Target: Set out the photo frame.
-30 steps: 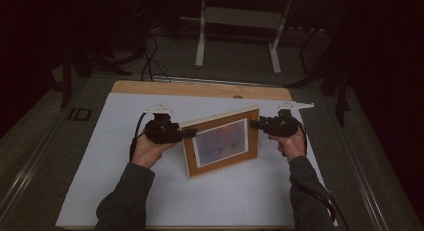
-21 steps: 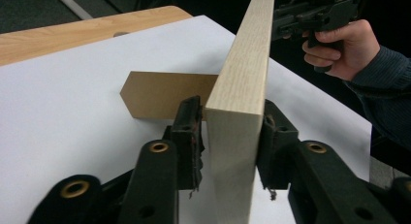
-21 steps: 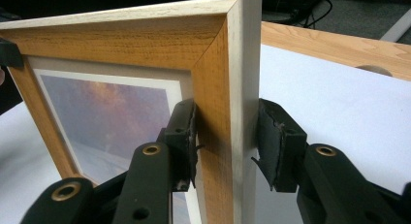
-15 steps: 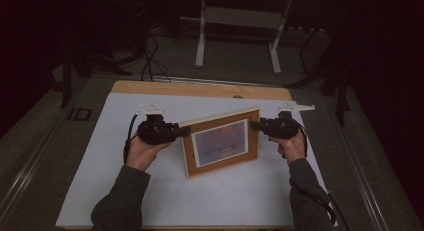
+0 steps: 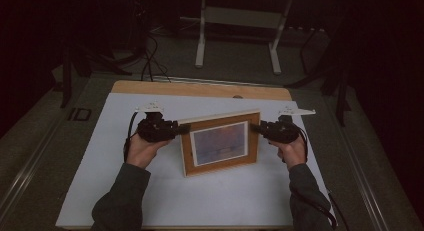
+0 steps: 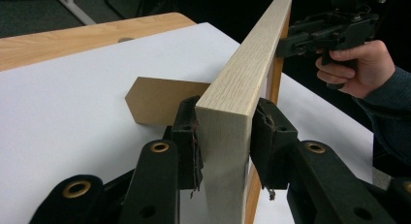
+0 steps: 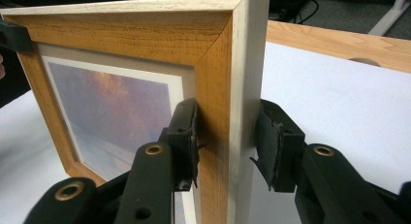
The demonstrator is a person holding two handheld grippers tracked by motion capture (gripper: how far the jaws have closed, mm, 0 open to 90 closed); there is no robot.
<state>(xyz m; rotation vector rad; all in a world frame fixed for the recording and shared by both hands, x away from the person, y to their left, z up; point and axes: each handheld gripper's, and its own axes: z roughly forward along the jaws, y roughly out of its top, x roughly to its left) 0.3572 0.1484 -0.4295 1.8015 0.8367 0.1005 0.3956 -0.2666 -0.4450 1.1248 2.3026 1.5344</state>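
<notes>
A wooden picture frame (image 5: 220, 143) with a sunset-coloured print stands upright on the white tabletop (image 5: 150, 201), its face turned toward the person. My left gripper (image 5: 182, 130) is shut on the frame's left edge (image 6: 242, 73), one pad on the front and one on the back. Behind the frame, a brown cardboard back stand (image 6: 155, 100) rests on the table. My right gripper (image 5: 256, 127) is shut on the frame's right edge (image 7: 213, 64) in the same way. In the left gripper view, the right gripper (image 6: 286, 42) and its hand show at the frame's far end.
A bare wooden strip (image 5: 200, 88) runs along the table's far edge. Beyond it, on the dark floor, stand another table's white legs (image 5: 200, 36) and loose cables (image 5: 150, 56). The person's forearms come in from the near edge.
The frame stays clamped between both grippers in nearly the same spot. The left forearm has shifted slightly.
</notes>
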